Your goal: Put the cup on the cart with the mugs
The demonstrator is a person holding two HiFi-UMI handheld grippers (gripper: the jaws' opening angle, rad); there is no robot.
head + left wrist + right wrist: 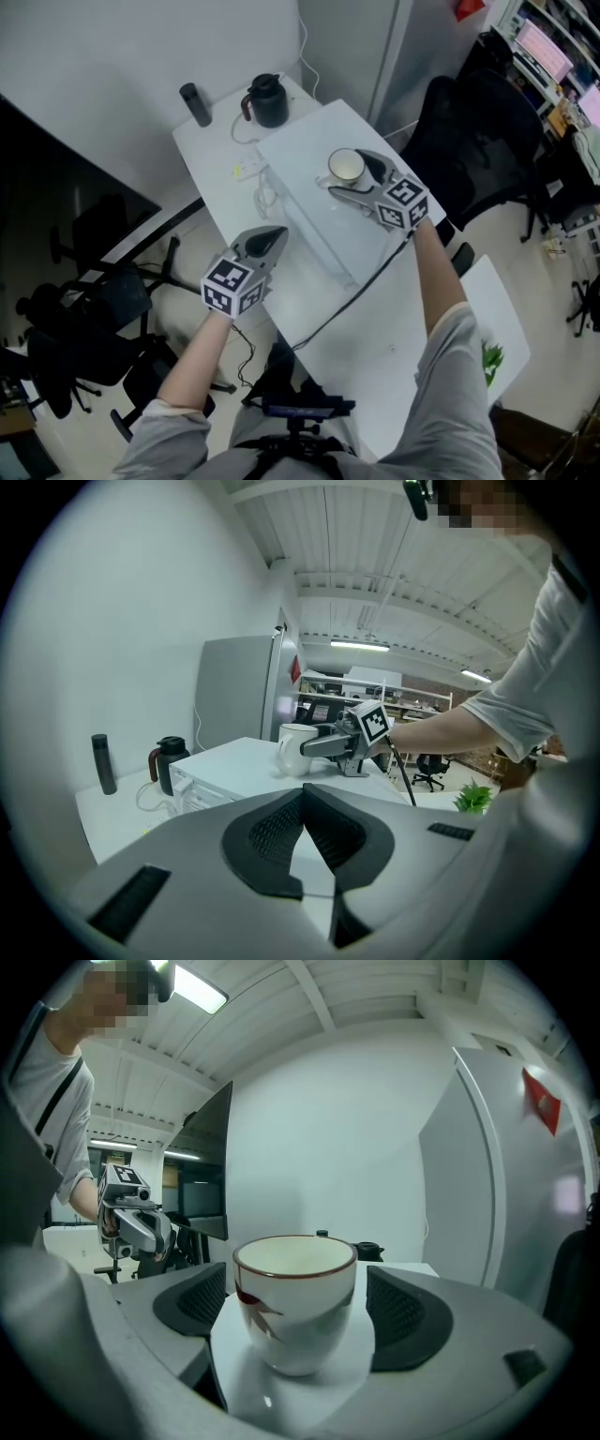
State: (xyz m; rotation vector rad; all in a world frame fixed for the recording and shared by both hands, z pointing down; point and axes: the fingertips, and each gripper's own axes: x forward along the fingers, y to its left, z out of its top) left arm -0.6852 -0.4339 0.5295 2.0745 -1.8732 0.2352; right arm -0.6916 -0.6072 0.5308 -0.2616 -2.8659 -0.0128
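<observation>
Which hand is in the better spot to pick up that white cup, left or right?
The right. The right tool has its jaws apart on either side of the cup, so it would probably only need to close. The left tool is shut, empty and well away from the cup.

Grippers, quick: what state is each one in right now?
Left gripper: closed, empty.
Right gripper: open, fingers either side of the cup, not touching it.
</observation>
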